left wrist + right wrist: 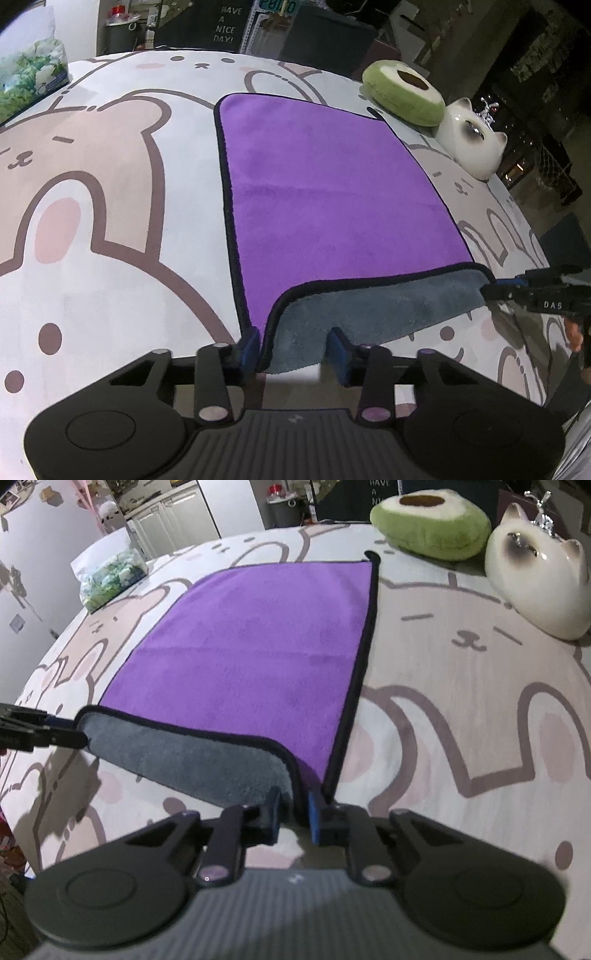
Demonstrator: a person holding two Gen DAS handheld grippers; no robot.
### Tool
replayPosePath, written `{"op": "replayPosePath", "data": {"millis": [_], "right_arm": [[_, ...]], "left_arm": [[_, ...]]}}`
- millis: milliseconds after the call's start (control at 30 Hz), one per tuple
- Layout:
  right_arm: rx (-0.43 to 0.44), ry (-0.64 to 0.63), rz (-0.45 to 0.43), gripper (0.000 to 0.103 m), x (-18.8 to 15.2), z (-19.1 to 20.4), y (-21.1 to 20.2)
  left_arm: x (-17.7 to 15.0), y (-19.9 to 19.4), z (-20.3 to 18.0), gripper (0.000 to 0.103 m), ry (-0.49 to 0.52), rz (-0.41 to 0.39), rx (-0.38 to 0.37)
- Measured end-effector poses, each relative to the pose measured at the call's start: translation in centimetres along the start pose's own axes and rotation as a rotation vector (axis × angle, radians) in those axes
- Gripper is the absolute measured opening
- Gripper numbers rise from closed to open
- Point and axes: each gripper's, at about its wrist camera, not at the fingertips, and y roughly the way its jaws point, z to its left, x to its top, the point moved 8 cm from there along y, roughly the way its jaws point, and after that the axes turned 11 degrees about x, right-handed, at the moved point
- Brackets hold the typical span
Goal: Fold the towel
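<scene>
A purple towel (325, 192) with black trim and a grey underside lies flat on the cartoon-print table cover; it also shows in the right wrist view (251, 642). Its near edge is lifted and curls back, showing the grey side (369, 314). My left gripper (295, 347) has its blue fingers around the near left corner, still set fairly wide apart. My right gripper (293, 819) is shut on the near right corner, and it shows at the right in the left wrist view (495, 290). The left gripper shows at the left edge of the right wrist view (70, 734).
A green avocado plush (404, 92) and a white ceramic cat (472, 144) sit beyond the towel's far right corner. A tissue pack (29, 77) lies at the far left. The table's right edge (535, 236) drops off near the right gripper.
</scene>
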Motion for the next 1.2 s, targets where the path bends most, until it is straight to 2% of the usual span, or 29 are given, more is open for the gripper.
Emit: {"op": "replayPosePath", "data": {"millis": [67, 233, 367, 700, 1000, 1200], "right_arm": [[0.003, 0.001, -0.001, 0.015, 0.0, 0.1, 0.0], [0.005, 0.002, -0.003, 0.008, 0.0, 0.3, 0.1], [0.003, 0.003, -0.010, 0.005, 0.2, 0.5, 0.0], [0.019, 0.026, -0.047, 0.004, 0.7, 0.2, -0.9], [0.041, 0.047, -0.157, 0.004, 2.7, 0.3, -3.0], [0.054, 0.036, -0.219, 0.004, 4.6, 0.7, -4.2]], "left_arm": [[-0.1, -0.1, 0.4, 0.024, -0.018, 0.004, 0.002], [-0.3, -0.1, 1.1, 0.010, -0.044, 0.018, 0.010], [-0.2, -0.1, 1.0, 0.005, -0.024, 0.014, 0.025], [0.7, -1.1, 0.7, 0.004, -0.006, -0.019, 0.042], [3.3, -3.2, 0.5, 0.004, -0.039, -0.119, 0.044], [5.1, -4.0, 0.5, 0.004, -0.038, -0.159, 0.053]]}}
